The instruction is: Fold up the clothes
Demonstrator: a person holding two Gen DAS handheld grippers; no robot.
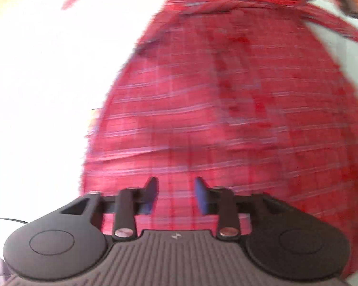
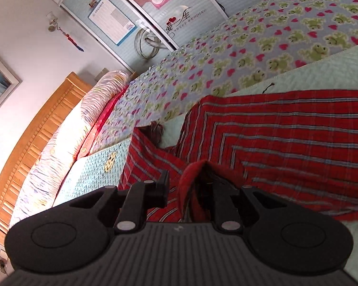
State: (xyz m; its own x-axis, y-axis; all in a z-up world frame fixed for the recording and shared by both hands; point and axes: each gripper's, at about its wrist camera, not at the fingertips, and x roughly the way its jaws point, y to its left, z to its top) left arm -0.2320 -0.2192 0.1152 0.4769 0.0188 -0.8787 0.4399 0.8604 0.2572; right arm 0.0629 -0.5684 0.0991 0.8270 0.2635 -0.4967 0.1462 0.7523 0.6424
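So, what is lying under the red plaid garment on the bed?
The red plaid garment lies on a pale green quilted cover. Beside it shows a frog-print blanket. Whatever lies directly beneath the cloth is covered.

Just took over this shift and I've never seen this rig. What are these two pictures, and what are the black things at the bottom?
Each picture comes from a camera on a hand-held pair of tongs, looking along its fingers. The left tongs hang open over a red plaid garment; that picture is blurred. The right tongs have a bunched fold of the same garment between their fingers, though one finger is hidden, so the grip is unclear. The garment lies on a bed with a pale green quilt and a frog blanket.
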